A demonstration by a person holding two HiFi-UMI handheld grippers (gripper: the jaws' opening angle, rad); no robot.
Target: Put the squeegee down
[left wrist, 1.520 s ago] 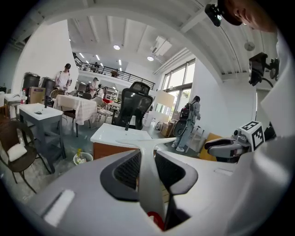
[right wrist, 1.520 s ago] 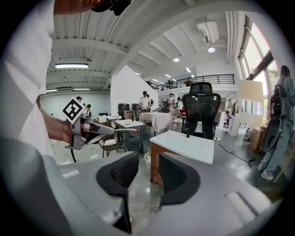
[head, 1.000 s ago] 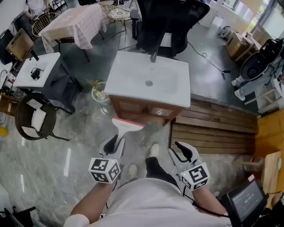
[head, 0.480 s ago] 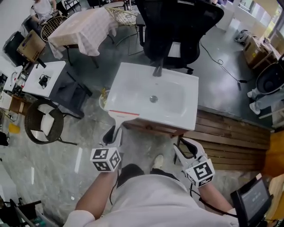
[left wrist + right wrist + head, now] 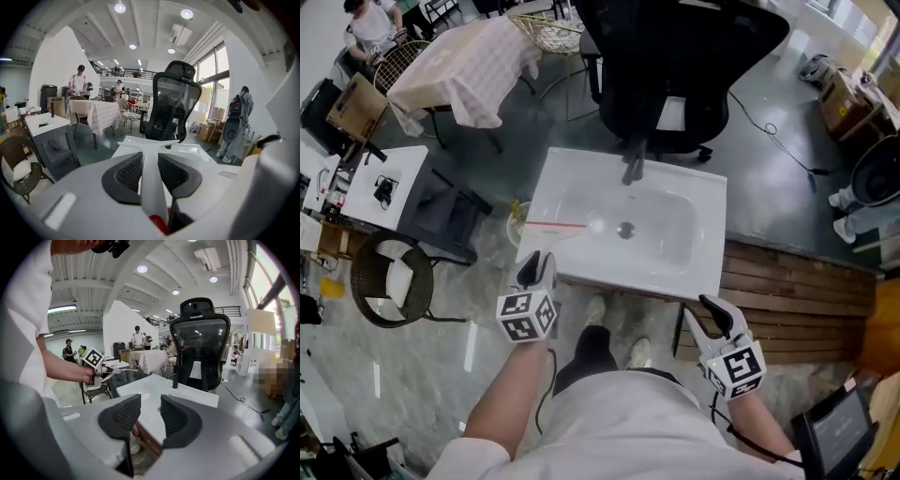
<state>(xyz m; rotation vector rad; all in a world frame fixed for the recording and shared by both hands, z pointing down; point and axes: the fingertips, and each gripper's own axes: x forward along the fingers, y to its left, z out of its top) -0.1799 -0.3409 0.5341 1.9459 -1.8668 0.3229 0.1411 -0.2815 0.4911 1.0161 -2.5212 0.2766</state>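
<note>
The squeegee (image 5: 555,226) is white with a red-edged blade. My left gripper (image 5: 536,272) is shut on its handle, and the blade hovers over the left side of the white sink basin (image 5: 705,272). In the left gripper view the white handle (image 5: 151,173) runs up between the two dark pads (image 5: 125,172), with the T-shaped head in front of the basin. My right gripper (image 5: 715,319) stands open and empty before the sink's front right corner. In the right gripper view its jaws (image 5: 150,413) show a bare gap, and the left gripper (image 5: 96,371) appears at the left.
A dark faucet (image 5: 633,164) rises at the basin's back, with a black office chair (image 5: 675,66) behind it. A wooden slatted platform (image 5: 797,305) lies to the right. A wicker chair (image 5: 389,277), a white side table (image 5: 380,183) and a small bucket (image 5: 516,217) stand at the left.
Both grippers have moved forward to the sink. The squeegee's blade, earlier in front of the cabinet, is now over the basin's left side.
</note>
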